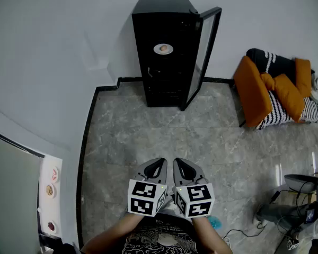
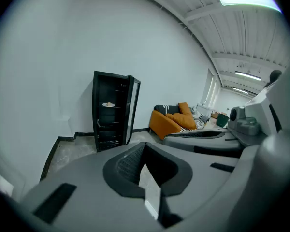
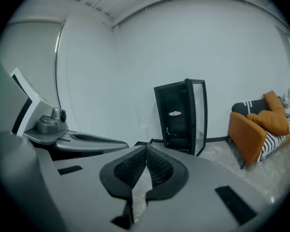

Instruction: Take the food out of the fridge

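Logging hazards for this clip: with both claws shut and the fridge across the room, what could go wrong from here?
1. The left claw and right claw are shut and empty; unless opened in time, they could knock the plate off its shelf.
2. The open door juts out beside the shelves, so a claw might bump it.
3. The food may slide if the plate tilts.
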A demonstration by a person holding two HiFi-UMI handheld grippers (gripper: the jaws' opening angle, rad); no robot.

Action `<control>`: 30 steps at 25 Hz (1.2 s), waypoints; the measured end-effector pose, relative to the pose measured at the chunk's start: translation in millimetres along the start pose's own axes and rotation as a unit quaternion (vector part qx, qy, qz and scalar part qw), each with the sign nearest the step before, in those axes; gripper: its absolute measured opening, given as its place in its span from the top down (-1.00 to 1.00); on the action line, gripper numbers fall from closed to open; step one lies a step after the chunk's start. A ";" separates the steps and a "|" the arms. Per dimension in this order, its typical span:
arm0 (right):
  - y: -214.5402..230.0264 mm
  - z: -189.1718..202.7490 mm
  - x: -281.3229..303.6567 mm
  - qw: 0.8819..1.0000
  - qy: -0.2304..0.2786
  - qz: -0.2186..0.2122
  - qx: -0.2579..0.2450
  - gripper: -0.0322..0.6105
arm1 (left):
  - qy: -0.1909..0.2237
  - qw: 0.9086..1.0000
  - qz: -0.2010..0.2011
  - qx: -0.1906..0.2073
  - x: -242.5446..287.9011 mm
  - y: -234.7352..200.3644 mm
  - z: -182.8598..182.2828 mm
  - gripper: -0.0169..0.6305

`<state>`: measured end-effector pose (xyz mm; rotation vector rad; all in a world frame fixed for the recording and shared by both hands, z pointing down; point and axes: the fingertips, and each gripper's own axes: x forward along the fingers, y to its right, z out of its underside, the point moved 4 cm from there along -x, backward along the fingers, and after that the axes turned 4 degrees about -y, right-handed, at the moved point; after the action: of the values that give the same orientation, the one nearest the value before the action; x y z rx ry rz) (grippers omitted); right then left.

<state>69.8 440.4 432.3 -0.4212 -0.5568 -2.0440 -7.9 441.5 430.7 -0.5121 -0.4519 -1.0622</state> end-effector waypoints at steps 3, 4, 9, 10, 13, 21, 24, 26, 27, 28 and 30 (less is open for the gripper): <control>1.4 -0.7 -8.6 1.000 0.002 -0.004 0.002 0.83 | 0.001 1.000 -0.002 0.000 -0.2 9.7 1.5 0.90; 2.3 0.0 -10.6 1.000 0.004 -0.005 0.003 0.83 | 0.000 1.000 -0.002 0.000 0.3 12.5 2.1 0.90; 6.8 5.5 -13.5 1.000 0.011 -0.014 0.004 0.83 | 0.001 1.000 -0.010 -0.002 4.6 20.2 3.2 0.90; 8.8 5.9 -13.4 1.000 0.011 -0.016 0.005 0.83 | 0.000 1.000 -0.012 -0.001 6.0 21.4 3.0 0.90; 17.7 6.8 -12.7 1.000 0.009 -0.019 0.009 0.83 | -0.003 1.000 -0.014 0.000 10.1 24.2 2.3 0.90; 43.1 -8.4 13.2 1.000 0.001 -0.010 -0.011 0.83 | 0.008 1.000 0.002 -0.005 37.3 10.9 -18.9 0.90; 51.3 -21.2 34.0 1.000 -0.007 -0.003 -0.028 0.83 | 0.007 1.000 0.008 -0.002 59.1 -2.7 -33.2 0.90; 57.9 -34.2 50.9 1.000 -0.006 0.002 -0.030 0.83 | 0.006 1.000 0.013 -0.001 75.6 -13.8 -46.0 0.90; 61.2 -41.3 60.4 1.000 -0.005 0.004 -0.030 0.83 | 0.006 1.000 0.016 0.000 84.2 -19.9 -53.1 0.90; 64.4 -48.5 70.5 0.999 -0.006 0.007 -0.030 0.83 | 0.006 1.000 0.020 0.000 93.0 -26.5 -60.3 0.90; 68.8 -63.8 92.1 1.000 -0.008 0.008 -0.029 0.83 | 0.003 1.000 0.027 0.001 110.4 -41.8 -74.3 0.90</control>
<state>79.0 309.4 440.0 -0.4751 -0.5036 -2.0461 8.1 303.4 442.9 -0.5155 -0.4313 -1.0103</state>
